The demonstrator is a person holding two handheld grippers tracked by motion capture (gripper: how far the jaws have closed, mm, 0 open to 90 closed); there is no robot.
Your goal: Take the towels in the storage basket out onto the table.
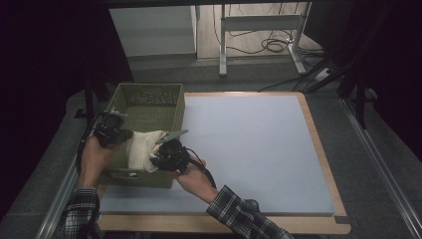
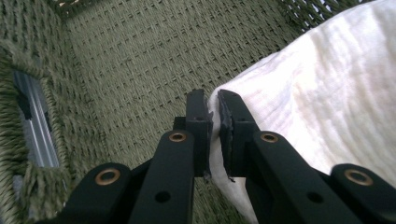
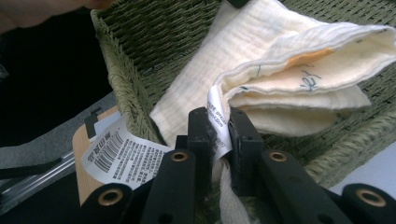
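Both hand-held grippers pinch the cloth (image 1: 141, 148) inside the basket's (image 1: 149, 92) near end.

Left claw (image 2: 213, 133) pinching cloth (image 2: 322, 102) in basket (image 2: 130, 60)

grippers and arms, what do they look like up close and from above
Both grippers, left gripper and right gripper, have matte black jaws with brass-coloured rivets. A black cable trails from the right one. The person wears dark plaid sleeves with light checks.
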